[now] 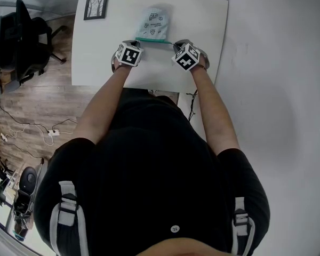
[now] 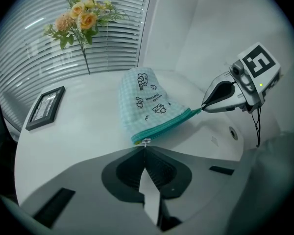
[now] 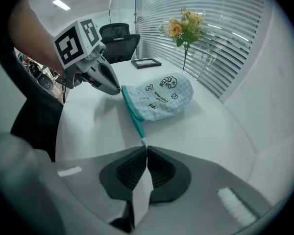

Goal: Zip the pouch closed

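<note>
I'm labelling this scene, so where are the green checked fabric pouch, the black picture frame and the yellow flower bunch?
green checked fabric pouch [image 2: 147,99], left gripper view, printed cloth face.
black picture frame [image 2: 45,108], left gripper view, its glass centre.
yellow flower bunch [image 2: 86,19], left gripper view, a yellow bloom.

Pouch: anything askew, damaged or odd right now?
Nothing stands out. The pouch sits on the table, its teal zip edge stretched straight between the left gripper and the right gripper, each shut on one end. No damage shows.
</note>
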Motion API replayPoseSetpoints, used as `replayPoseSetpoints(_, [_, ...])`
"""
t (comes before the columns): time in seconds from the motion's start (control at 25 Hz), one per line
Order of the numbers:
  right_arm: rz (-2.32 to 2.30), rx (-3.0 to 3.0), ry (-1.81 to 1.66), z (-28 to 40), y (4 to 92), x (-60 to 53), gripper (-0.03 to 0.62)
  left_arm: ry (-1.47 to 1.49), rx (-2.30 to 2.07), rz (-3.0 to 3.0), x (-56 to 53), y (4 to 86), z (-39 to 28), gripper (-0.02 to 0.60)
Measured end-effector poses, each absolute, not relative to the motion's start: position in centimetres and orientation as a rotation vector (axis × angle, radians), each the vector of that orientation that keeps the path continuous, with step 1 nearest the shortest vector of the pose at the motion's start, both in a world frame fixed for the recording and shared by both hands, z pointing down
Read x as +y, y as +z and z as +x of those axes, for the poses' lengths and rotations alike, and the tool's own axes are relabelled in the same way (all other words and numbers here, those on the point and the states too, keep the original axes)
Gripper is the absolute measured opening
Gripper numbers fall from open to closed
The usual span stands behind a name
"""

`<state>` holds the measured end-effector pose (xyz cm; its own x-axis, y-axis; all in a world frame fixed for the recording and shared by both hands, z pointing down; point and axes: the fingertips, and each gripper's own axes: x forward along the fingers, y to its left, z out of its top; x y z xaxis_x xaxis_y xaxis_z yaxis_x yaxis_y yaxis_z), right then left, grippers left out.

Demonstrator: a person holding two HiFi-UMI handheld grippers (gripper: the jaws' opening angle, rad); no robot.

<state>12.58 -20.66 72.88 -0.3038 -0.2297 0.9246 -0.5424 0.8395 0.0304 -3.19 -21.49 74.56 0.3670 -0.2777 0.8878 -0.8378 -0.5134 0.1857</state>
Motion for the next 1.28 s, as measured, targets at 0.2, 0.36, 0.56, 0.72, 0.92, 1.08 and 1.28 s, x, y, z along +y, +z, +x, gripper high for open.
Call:
replayPoseSetpoints(0.2, [0.580,-1.900,0.383,12.4,73.0,-20.4,0.017,1.057,-0.968,1.948,-21.3,74.6,-3.3,0.009])
replayPoseSetpoints(0.36, [0.580,-1.904,0.393,12.2,73.2,-20.4,0.021,1.065,-0.970,1.951,-21.3,74.6,-3.5,0.009])
replayPoseSetpoints(0.56, [0.579,-1.911,0.387,11.9,73.3,-20.4,0.025,1.065,-0.967,1.959,-21.0,74.8,-3.7,0.010])
replayPoseSetpoints(0.72, [0.581,-1.921,0.399,12.3,73.3,-20.1,0.038,1.066,-0.975,1.973,-20.5,74.5,-3.6,0.017])
replayPoseSetpoints(0.92, [0.567,-1.914,0.407,13.0,73.5,-19.0,0.057,1.052,-0.989,1.977,-19.5,74.3,-4.2,0.071])
replayPoseSetpoints(1.08, [0.579,-1.933,0.394,13.4,73.0,-18.0,0.057,1.029,-1.053,1.977,-18.7,74.2,-5.7,0.077])
replayPoseSetpoints(1.28, [0.634,-2.011,0.406,13.4,70.8,-17.4,0.057,0.925,-1.101,2.047,-17.9,70.7,-6.0,0.077])
